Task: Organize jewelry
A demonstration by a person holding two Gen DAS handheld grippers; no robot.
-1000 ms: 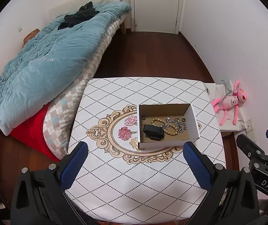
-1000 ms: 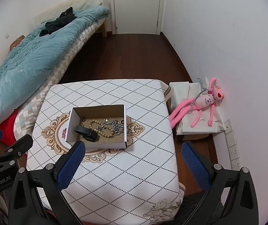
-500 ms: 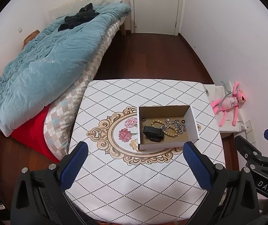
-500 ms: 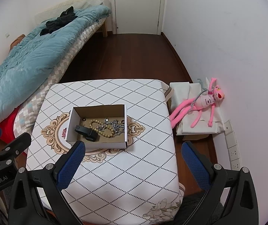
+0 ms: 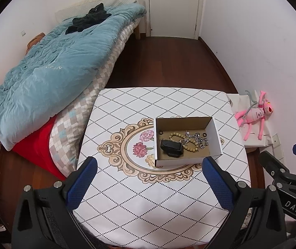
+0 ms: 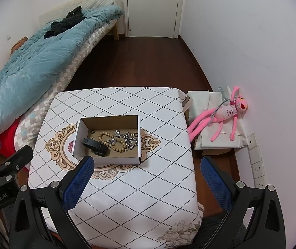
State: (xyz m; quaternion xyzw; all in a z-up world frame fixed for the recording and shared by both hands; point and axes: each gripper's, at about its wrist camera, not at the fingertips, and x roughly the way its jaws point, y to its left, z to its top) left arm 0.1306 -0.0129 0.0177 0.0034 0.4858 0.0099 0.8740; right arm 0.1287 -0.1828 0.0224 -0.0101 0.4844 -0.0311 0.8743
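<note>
An open cardboard box stands on the table with the diamond-pattern cloth. Inside lie a black wristband, a tan bead bracelet, a silver chain and small dark rings. My left gripper is open and empty, above the near part of the table. My right gripper is open and empty, to the right of the box. Each gripper shows at the edge of the other's view.
A bed with a teal quilt touches the table's left side. A pink plush toy lies on white cloth by the right wall. A wood floor and a closed door are beyond.
Both views have shifted slightly, the box sitting a little lower in frame. Nothing on the table has moved and both grippers stay open.
</note>
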